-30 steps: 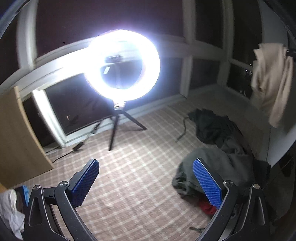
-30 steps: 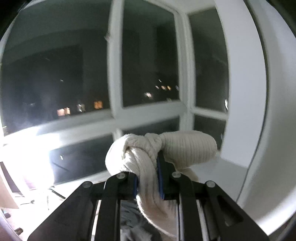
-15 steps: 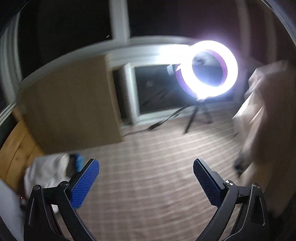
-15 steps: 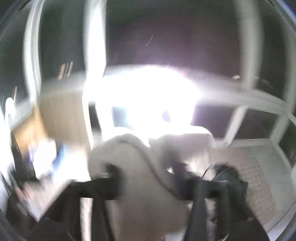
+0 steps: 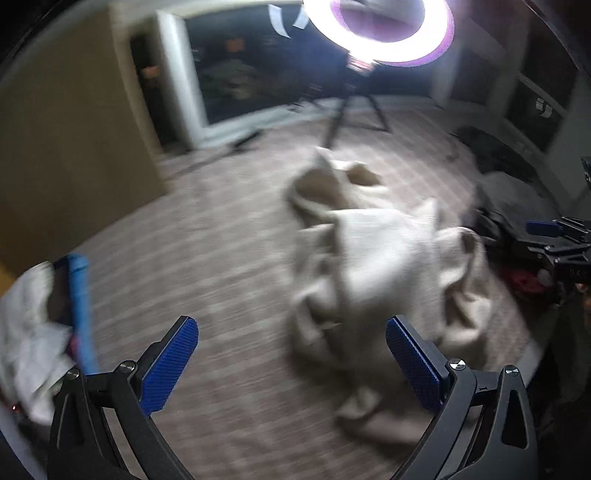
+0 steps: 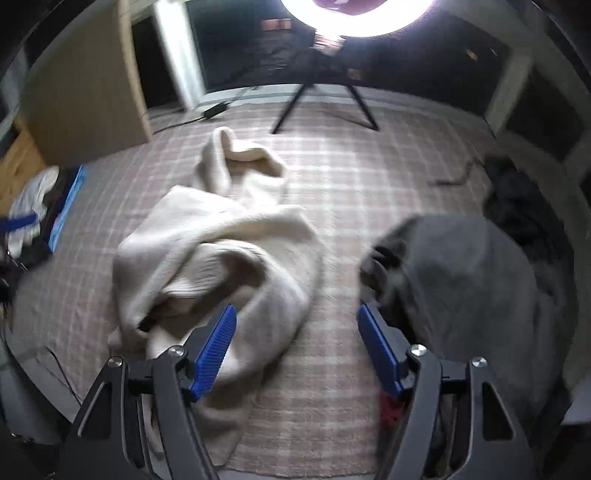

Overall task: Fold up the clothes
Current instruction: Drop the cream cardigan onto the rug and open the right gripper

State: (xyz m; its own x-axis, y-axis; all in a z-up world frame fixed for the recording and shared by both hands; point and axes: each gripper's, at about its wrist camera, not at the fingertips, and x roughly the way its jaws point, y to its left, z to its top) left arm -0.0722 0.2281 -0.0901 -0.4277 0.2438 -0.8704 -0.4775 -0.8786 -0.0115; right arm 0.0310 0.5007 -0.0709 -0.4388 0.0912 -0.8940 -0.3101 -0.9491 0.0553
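Glaring ring light point(image 6: 356, 14) (motion blur, dim room)

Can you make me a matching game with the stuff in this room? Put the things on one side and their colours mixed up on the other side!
Things:
1. crumpled sweater
2. heap of clothes beside it
3. gripper pads
4. tripod legs under the ring light

Colours:
A. blue
B. black
C. cream
D. grey

Pairs: 1-C, 2-D, 3-A, 4-B
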